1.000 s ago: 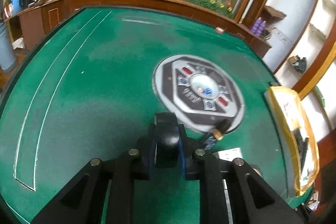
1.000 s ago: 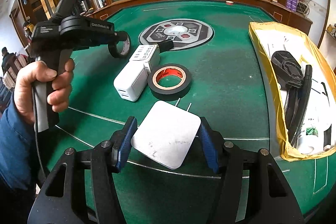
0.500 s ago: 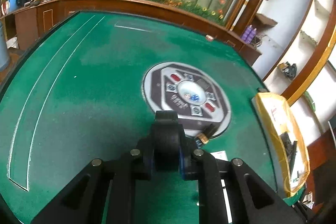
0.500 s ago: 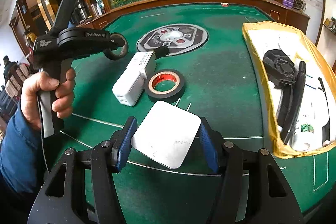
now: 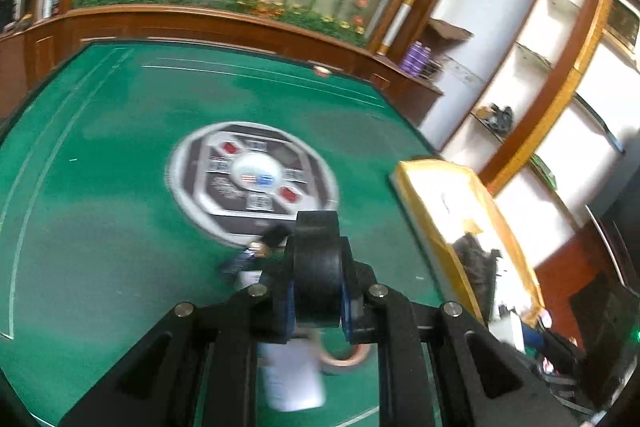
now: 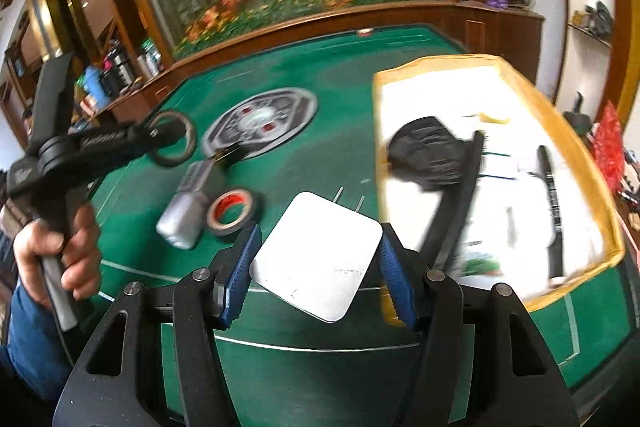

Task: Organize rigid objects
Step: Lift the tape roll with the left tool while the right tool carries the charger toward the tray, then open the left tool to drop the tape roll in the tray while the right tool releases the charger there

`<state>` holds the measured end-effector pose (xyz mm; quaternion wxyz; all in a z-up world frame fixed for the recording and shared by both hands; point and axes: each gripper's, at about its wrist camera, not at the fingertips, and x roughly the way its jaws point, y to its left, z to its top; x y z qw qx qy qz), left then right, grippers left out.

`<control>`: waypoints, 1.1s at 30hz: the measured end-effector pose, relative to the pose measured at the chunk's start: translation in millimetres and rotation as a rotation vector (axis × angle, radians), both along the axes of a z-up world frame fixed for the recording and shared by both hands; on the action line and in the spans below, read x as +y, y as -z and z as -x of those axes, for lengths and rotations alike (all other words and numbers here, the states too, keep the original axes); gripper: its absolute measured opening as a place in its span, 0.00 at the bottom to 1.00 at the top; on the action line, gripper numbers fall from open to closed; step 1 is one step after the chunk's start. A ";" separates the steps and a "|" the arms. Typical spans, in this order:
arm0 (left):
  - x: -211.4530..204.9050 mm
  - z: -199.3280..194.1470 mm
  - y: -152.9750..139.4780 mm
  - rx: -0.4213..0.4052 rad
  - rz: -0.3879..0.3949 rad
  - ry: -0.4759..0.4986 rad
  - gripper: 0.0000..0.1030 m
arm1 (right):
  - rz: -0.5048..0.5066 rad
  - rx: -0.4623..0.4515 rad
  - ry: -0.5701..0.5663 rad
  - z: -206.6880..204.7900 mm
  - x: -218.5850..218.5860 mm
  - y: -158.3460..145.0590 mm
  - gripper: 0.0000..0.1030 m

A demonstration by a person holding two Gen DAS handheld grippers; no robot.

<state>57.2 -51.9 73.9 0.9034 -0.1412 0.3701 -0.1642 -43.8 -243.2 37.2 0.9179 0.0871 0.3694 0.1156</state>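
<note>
Tape roll, black and seen edge-on, sits clenched between the pads of the left tongs, lifted above the green counter. In the right wrist view the same roll hangs at about 9 o'clock, in front of the hand that holds the left tool. The right tongs grasp a white charger by its two sides; its two metal prongs point away, toward 12 o'clock.

On the counter remain a second white charger, a red-cored tape roll touching it, and something small and dark near the round grey centre panel; that last thing is too blurred to name. The yellow-rimmed tray lies at 2 o'clock in the right view and already carries black parts.

I judge that both held things are on the way to the tray. The risks, as I see them:

- The white charger is smooth and is held only at its edges, turned a little. A quick swing could make it rotate or slip out.
- The black roll is held across its narrow width, so it may pivot between the pads.
- Both tools go toward the same tray, so they could knock each other above it.
- The black parts in the tray leave less free room, and a dropped thing may land on them.
</note>
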 end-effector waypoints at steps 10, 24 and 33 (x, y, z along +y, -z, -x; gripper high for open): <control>-103.7 -23.0 -18.0 0.008 -0.012 0.191 0.16 | 0.031 0.003 0.092 -34.8 -71.5 -26.3 0.57; -193.7 -88.1 8.4 0.076 -0.037 0.233 0.16 | 0.087 0.156 0.178 -169.2 -138.1 -12.7 0.57; -207.7 -116.0 35.2 0.158 -0.028 0.231 0.16 | 0.087 0.217 0.180 -221.0 -143.2 7.4 0.54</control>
